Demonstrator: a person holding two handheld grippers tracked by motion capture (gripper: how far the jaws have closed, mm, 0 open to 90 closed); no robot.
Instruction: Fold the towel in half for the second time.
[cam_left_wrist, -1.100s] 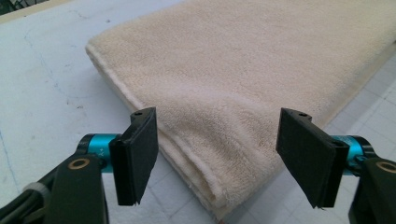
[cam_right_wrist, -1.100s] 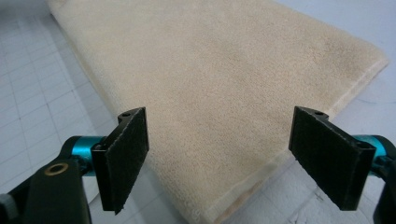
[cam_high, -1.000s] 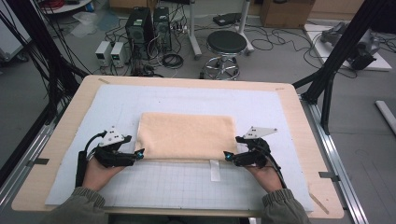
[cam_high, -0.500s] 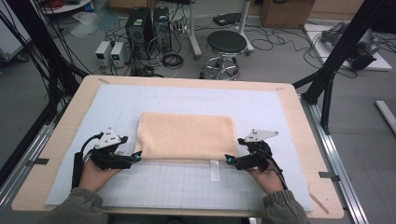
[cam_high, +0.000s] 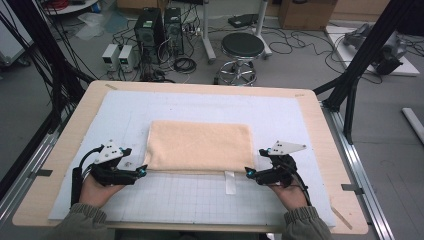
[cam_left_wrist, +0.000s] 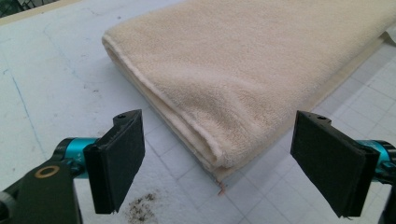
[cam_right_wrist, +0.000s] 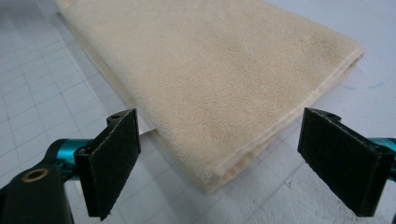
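While flanking folded towel (cam_high: 200, 146), left claw (cam_left_wrist: 219, 172), right claw (cam_right_wrist: 219, 165) spread wide, released, just opened.

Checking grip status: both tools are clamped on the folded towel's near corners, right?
No. Both tools are open, left tool and right tool, with the towel corners between the pads but untouched, as both gripper views show.

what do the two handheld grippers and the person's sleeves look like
Both the left gripper and right gripper have black bodies, teal collars behind flat black rectangular pads, and a brass-coloured ring low at the left of each gripper view. Each carries a grey three-cornered plate on top and trails a black cable. The sleeves are olive green with ribbed cuffs.
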